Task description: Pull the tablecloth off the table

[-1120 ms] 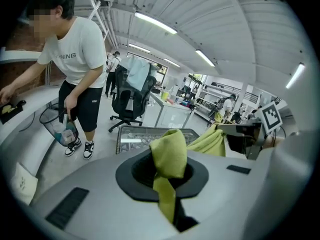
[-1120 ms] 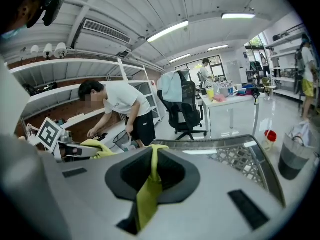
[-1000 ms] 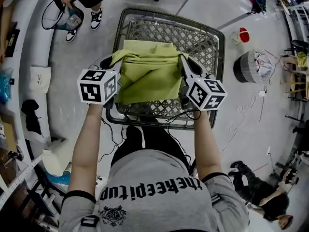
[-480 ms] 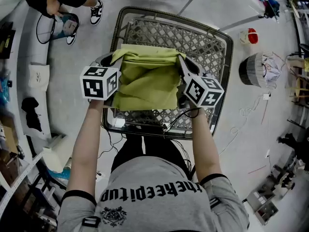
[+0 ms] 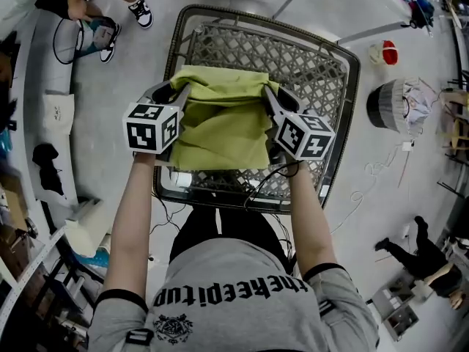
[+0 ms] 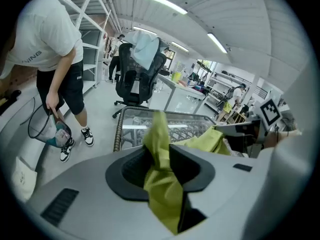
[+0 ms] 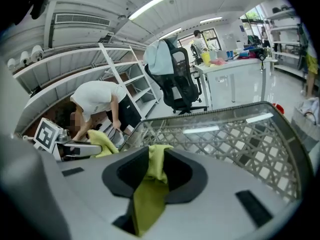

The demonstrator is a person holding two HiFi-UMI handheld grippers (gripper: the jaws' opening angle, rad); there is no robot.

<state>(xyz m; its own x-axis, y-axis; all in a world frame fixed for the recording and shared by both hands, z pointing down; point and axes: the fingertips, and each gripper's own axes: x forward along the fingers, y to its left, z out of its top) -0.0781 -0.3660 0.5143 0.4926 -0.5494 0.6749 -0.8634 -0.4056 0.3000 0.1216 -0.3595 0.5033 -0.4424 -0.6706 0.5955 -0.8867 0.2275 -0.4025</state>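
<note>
A folded yellow-green tablecloth (image 5: 223, 119) hangs between my two grippers over a glass-topped wicker table (image 5: 344, 108). My left gripper (image 5: 176, 94) has the cloth's left end between its jaws, and its jaws are opening. In the left gripper view a bunch of tablecloth (image 6: 161, 176) runs through the left gripper (image 6: 160, 156) with a dark gap beside it. My right gripper (image 5: 271, 94) is at the cloth's right end, its jaws also opening. In the right gripper view the tablecloth (image 7: 150, 191) lies loosely in the slot of the right gripper (image 7: 156, 169).
A person in a white shirt (image 6: 50, 44) bends over a bag on the floor at the far left. An office chair (image 7: 177, 74) and a desk stand beyond the table. A grey basket (image 5: 396, 105), a red object (image 5: 388, 52) and loose cables lie on the floor to the right.
Both grippers stay over the table with the cloth between them. The table sits slightly higher and further right in the head view. A person has come into view at the lower right.
</note>
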